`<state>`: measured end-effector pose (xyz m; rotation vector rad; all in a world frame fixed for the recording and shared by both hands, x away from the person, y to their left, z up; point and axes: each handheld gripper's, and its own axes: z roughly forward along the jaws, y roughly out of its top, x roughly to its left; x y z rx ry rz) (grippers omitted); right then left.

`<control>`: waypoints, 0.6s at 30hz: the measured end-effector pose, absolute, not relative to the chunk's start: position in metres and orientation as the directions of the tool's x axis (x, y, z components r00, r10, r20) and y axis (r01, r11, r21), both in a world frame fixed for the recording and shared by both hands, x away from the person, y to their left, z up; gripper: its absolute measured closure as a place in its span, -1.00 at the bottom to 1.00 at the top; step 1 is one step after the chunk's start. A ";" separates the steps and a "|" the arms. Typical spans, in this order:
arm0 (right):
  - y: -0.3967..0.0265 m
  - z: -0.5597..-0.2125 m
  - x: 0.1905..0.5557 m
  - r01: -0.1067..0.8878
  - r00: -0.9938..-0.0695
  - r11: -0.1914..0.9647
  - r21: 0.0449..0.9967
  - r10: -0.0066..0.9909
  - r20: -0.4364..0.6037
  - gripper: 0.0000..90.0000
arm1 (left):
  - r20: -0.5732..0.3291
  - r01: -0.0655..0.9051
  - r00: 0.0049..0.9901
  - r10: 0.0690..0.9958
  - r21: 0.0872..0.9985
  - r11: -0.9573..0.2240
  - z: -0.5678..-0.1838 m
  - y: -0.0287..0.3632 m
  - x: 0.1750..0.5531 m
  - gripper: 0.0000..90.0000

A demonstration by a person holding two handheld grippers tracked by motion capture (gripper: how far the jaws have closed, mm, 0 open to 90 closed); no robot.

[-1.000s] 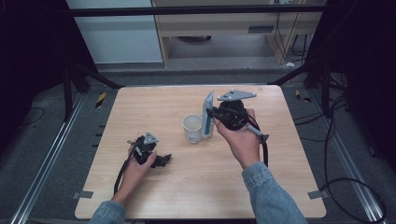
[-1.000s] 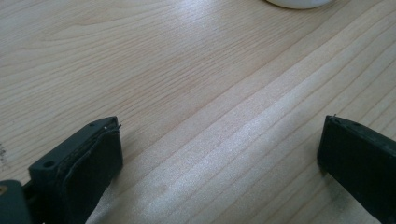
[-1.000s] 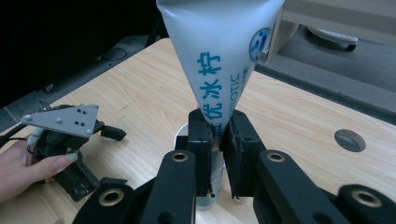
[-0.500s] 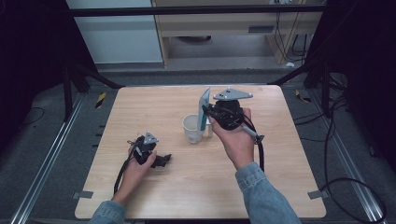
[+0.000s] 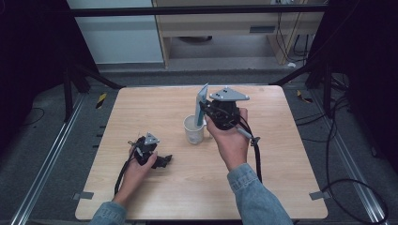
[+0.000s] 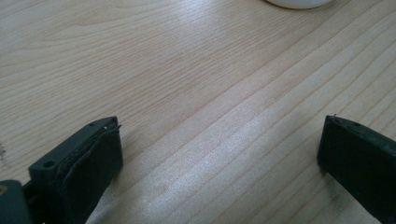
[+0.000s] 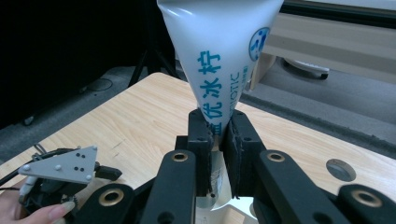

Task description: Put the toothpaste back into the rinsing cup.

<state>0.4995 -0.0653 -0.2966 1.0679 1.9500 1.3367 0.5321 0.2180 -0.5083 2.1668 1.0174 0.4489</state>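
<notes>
Wooden table [image 5: 281, 187]: right gripper [image 5: 204, 114], raised near the middle, clamps a tube [image 5: 202, 104] upright over the cup [image 5: 194, 130]; left gripper [image 5: 162, 161] rests by the left edge, jaws apart.

The pale blue tube [image 7: 219, 60] carries blue print running along its length — the Chinese characters 优冰柠 read clearly, with a further character half hidden at the jaws. Beside them stand grey Latin capitals ending in "OTIC", their start cut off, and a small round blue emblem — too small to read.
</notes>
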 end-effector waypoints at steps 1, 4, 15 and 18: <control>-0.065 -0.297 0.500 0.303 -0.538 0.198 0.932 0.843 -0.004 0.81 | 0.018 0.535 0.633 0.774 0.713 -0.454 -0.508 0.218 0.532 -1.00; -0.063 -0.297 0.501 0.303 -0.528 0.193 0.933 0.849 -0.004 0.81 | 0.017 0.535 0.631 0.775 0.714 -0.451 -0.508 0.218 0.532 -1.00; -0.053 -0.303 0.506 0.279 -0.503 0.163 0.946 0.864 -0.001 0.81 | 0.017 0.535 0.631 0.775 0.714 -0.452 -0.508 0.218 0.532 -1.00; -0.051 -0.306 0.508 0.277 -0.498 0.166 0.946 0.867 -0.006 0.81 | 0.016 0.535 0.631 0.775 0.714 -0.451 -0.508 0.218 0.532 -1.00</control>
